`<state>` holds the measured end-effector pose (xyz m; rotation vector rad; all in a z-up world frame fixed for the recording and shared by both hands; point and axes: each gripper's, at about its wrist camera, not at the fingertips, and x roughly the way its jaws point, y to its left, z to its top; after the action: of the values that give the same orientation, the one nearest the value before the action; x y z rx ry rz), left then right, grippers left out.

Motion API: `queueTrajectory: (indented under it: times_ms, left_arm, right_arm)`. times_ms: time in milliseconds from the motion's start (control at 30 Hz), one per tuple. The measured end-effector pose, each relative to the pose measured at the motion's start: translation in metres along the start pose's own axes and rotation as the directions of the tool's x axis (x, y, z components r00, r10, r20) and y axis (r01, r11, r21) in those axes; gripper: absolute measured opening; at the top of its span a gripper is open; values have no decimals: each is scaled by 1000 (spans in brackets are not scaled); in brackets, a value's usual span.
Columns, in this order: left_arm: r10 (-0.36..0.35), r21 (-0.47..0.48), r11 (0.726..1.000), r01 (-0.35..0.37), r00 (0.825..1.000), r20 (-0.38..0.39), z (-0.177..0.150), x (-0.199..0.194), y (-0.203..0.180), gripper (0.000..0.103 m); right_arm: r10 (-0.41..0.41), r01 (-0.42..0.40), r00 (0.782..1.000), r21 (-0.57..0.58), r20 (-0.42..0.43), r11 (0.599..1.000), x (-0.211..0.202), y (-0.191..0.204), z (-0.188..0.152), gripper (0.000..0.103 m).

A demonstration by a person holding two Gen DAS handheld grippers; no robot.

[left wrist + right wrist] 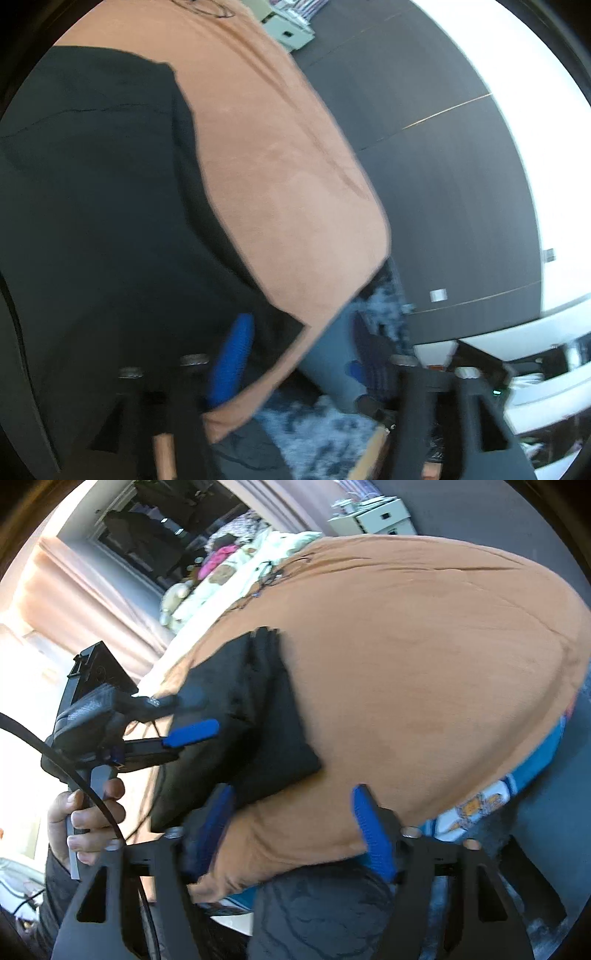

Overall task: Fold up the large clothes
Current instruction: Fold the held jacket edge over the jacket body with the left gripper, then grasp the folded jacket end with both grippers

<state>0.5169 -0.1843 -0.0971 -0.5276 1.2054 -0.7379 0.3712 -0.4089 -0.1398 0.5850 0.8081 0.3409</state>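
An orange garment (424, 672) lies spread over a bed and hangs over its near edge; it also fills the middle of the left wrist view (280, 184). A black garment (255, 720) lies on its left part and shows large in the left wrist view (96, 221). My right gripper (295, 834) is open, its blue pads (373, 834) on either side of the orange garment's near edge. My left gripper (291, 354) is open, one blue pad (231, 362) against the black cloth, the other (354, 369) past the orange edge. It shows from the side in the right wrist view (188, 720).
A blue-and-white patterned bedsheet (480, 805) shows under the orange garment. Soft toys and pillows (236, 572) lie at the far end. A dark wardrobe wall (443, 184) stands to the right, a mottled blue rug (317, 435) lies below, and a white drawer unit (380, 517) stands far back.
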Motion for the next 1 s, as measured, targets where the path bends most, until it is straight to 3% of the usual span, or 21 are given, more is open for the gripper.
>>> queueTrajectory:
  times_ms: [33, 233, 367, 500, 533, 567, 633, 667, 733, 900, 1000]
  left_arm:
    - [11, 14, 1000, -11, 999, 34, 1, -11, -2, 83]
    - [87, -34, 996, -83, 987, 137, -1, -69, 24, 84]
    - [214, -98, 975, -198, 957, 195, -15, -107, 58, 84]
    - [283, -181, 953, -245, 930, 233, -39, -130, 89, 84]
    - [302, -197, 946, -259, 923, 238, -44, -136, 96, 84]
    - [329, -219, 935, -279, 913, 242, -54, -139, 104, 84]
    - [367, -250, 918, -307, 898, 242, -66, -139, 115, 84]
    - [377, -260, 913, -315, 895, 238, -71, -133, 117, 84]
    - [383, -282, 905, -317, 898, 218, -82, -132, 134, 79]
    - [347, -304, 909, -285, 921, 175, -92, -109, 141, 52]
    - [392, -267, 902, -340, 903, 174, -89, -107, 127, 42]
  right_arm:
    - [23, -23, 1000, -4, -6, 1000, 4, 4, 2, 75]
    - [113, -115, 991, -21, -67, 993, 33, 22, 13, 75]
    - [116, -119, 987, -17, -107, 993, 58, 24, 23, 75]
    - [64, -67, 995, -42, -83, 997, 74, 22, 36, 74]
    - [59, -63, 995, -42, -77, 997, 77, 21, 38, 71]
    - [68, -72, 995, -42, -78, 997, 79, 21, 40, 56]
    - [55, -58, 995, -45, -79, 997, 81, 25, 38, 36]
    - [50, -53, 996, -43, -77, 998, 82, 24, 38, 25]
    - [58, -60, 995, -30, -76, 998, 84, 25, 31, 14]
    - [65, -67, 996, -30, -54, 997, 77, 23, 20, 6]
    - [55, -56, 997, -14, -51, 998, 76, 21, 13, 5]
